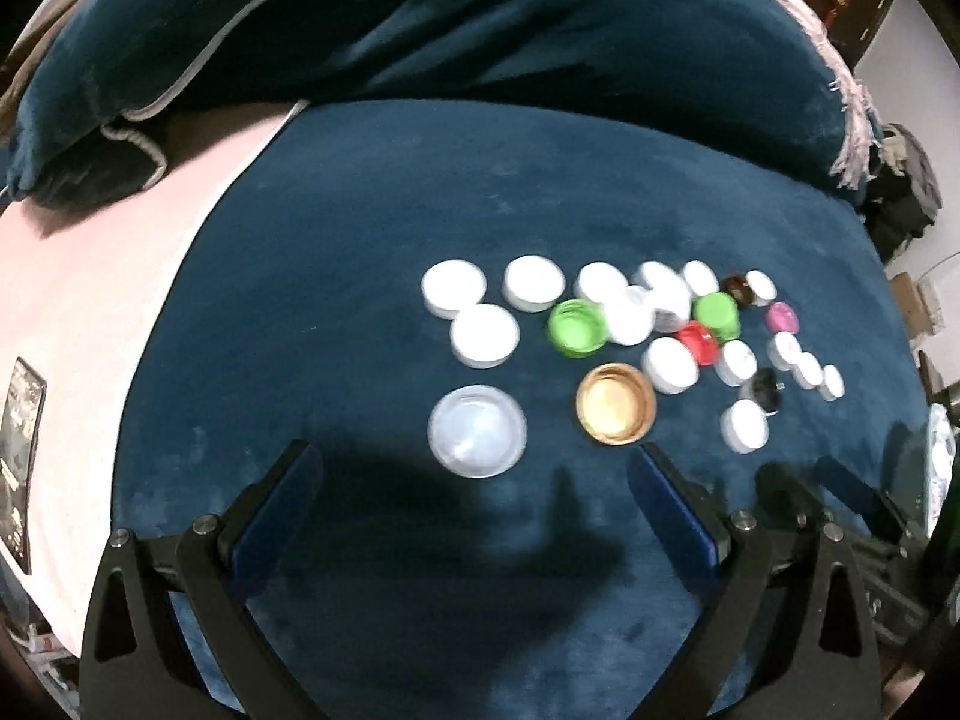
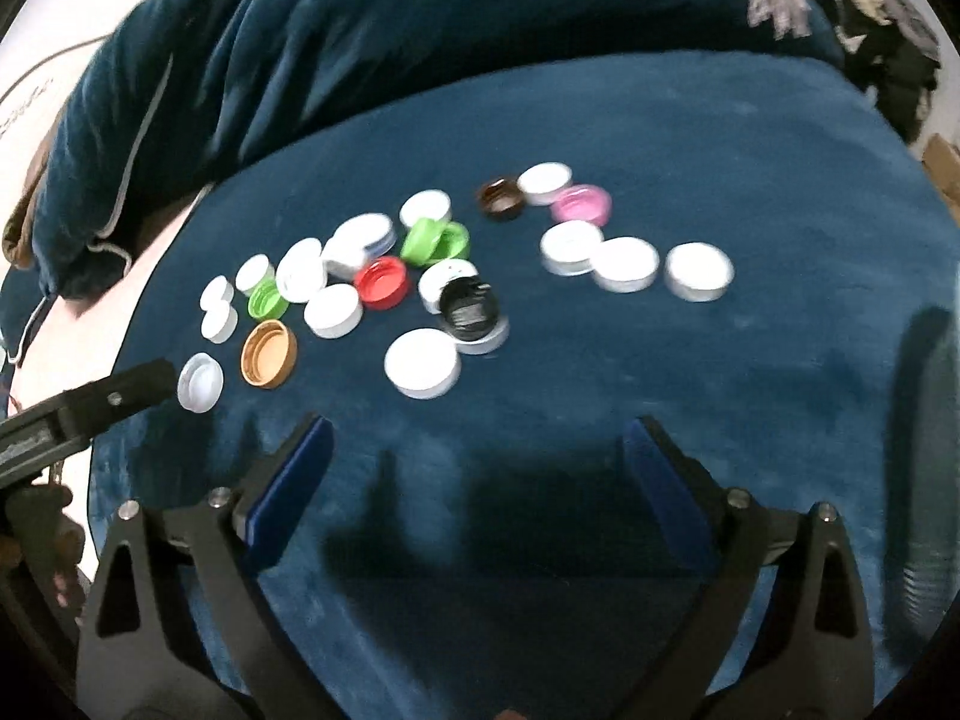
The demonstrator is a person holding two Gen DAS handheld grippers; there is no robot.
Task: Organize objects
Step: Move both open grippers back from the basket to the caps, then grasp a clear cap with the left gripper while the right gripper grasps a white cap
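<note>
Several bottle caps lie scattered on a dark blue velvet cloth (image 1: 360, 210). Most are white; among them are a gold cap (image 1: 616, 403) (image 2: 269, 354), a clear lid (image 1: 477, 431), green caps (image 1: 577, 328) (image 2: 435, 242), a red cap (image 1: 698, 343) (image 2: 382, 282), a pink cap (image 2: 581, 204) and a black cap (image 2: 468, 304). My left gripper (image 1: 474, 468) stands open just short of the clear lid and the gold cap, with nothing between its blue pads. My right gripper (image 2: 477, 441) is open and empty too, below a large white cap (image 2: 422, 362).
A rolled blue blanket (image 1: 420, 30) lies along the far side of the cloth. A pink sheet (image 1: 90, 300) shows at the left, with a dark card (image 1: 21, 414) on it. The left gripper's finger (image 2: 114, 396) reaches into the right wrist view. Bare cloth (image 2: 750, 150) spreads right of the caps.
</note>
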